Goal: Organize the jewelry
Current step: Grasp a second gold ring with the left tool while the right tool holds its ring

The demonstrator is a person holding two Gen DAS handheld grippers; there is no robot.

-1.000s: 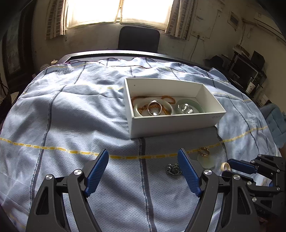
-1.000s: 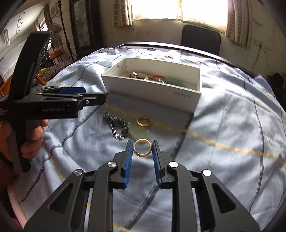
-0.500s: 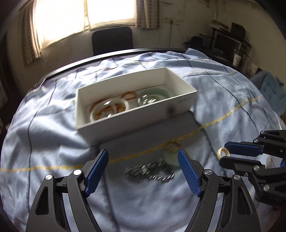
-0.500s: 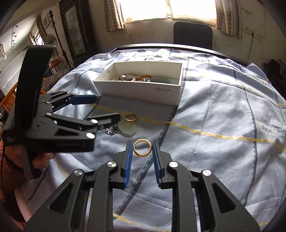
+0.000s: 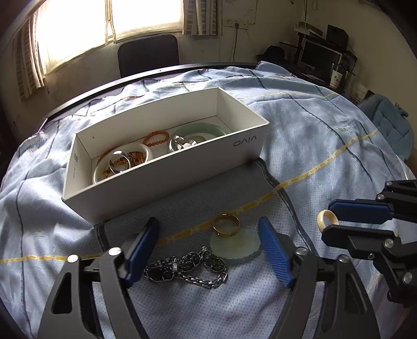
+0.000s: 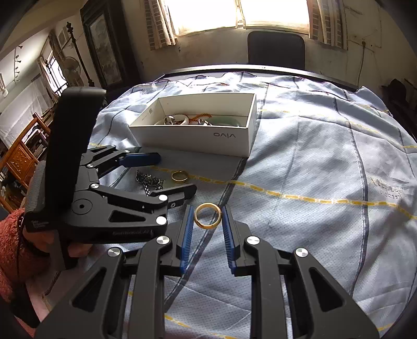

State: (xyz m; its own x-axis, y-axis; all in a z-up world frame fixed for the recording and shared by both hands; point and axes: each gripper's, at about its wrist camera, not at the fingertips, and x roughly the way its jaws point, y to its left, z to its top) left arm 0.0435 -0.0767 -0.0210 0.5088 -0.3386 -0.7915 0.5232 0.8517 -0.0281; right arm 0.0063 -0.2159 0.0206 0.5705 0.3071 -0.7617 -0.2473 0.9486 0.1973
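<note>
Showing pale disc [image 5: 234, 246] only left wrist view.

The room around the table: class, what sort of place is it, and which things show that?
Probably a lived-in home room used as a study: a curtained window, a desk with a monitor, and a wooden cabinet.
</note>
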